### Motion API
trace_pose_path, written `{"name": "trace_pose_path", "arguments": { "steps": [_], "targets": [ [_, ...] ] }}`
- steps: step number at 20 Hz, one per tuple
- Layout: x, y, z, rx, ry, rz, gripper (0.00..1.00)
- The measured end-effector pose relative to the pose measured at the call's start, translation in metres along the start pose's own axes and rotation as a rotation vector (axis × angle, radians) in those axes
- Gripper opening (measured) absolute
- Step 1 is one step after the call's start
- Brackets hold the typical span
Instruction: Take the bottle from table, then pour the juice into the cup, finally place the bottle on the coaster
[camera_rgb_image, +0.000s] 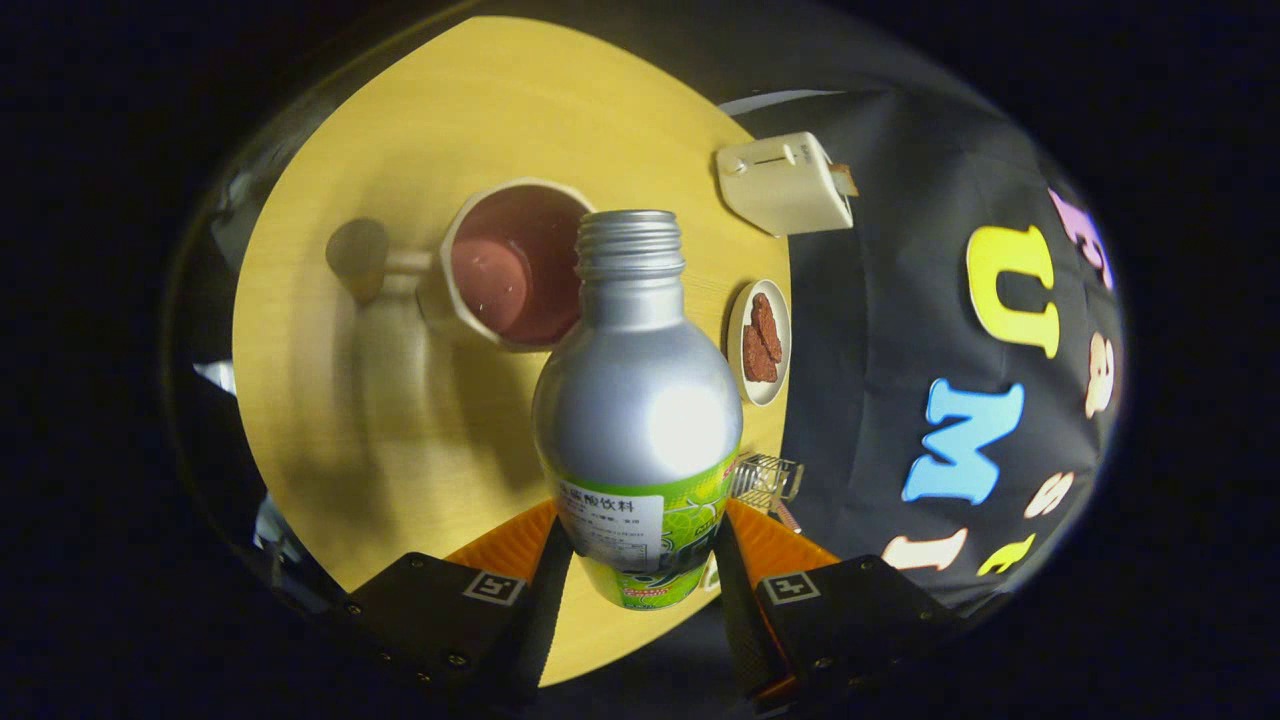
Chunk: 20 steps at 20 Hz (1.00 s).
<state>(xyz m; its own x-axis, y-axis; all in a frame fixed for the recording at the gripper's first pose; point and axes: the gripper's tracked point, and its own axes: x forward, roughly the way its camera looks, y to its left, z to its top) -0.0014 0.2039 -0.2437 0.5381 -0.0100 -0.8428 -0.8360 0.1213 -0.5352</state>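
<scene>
gripper view: bottle held over the cup

tool (640, 560) is clamped on the silver bottle (637, 400), both fingers pressing its labelled lower part. the bottle's open threaded neck reaches toward the cup (510, 265) standing on the yellow tabletop (330, 400). a small plate (760, 342) of what looks like brown snacks lies right of the bottle, a white box (785, 185) beyond it.

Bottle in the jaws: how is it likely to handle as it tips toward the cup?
The bottle looks like smooth bare metal, so probably stiff but slippery. Its cap is off, so contents could spill early. The jaws press its lower body, so the top may swing.
</scene>
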Motion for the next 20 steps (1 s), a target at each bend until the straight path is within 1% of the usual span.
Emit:
{"name": "trace_pose_path", "arguments": {
  "steps": [4,11,13,16,18,20],
  "targets": [
    [0.007,-0.002,-0.005,0.223,-0.077,0.048,0.71],
    [0.021,-0.02,-0.005,0.593,-0.255,0.069,0.71],
    [0.028,-0.025,-0.006,0.651,-0.292,0.067,0.71],
    [0.035,-0.029,-0.009,0.697,-0.339,0.073,0.71],
    [0.041,-0.034,-0.009,0.739,-0.369,0.062,0.71],
    [0.043,-0.044,-0.003,0.801,-0.428,0.049,0.71]
  ]
}}
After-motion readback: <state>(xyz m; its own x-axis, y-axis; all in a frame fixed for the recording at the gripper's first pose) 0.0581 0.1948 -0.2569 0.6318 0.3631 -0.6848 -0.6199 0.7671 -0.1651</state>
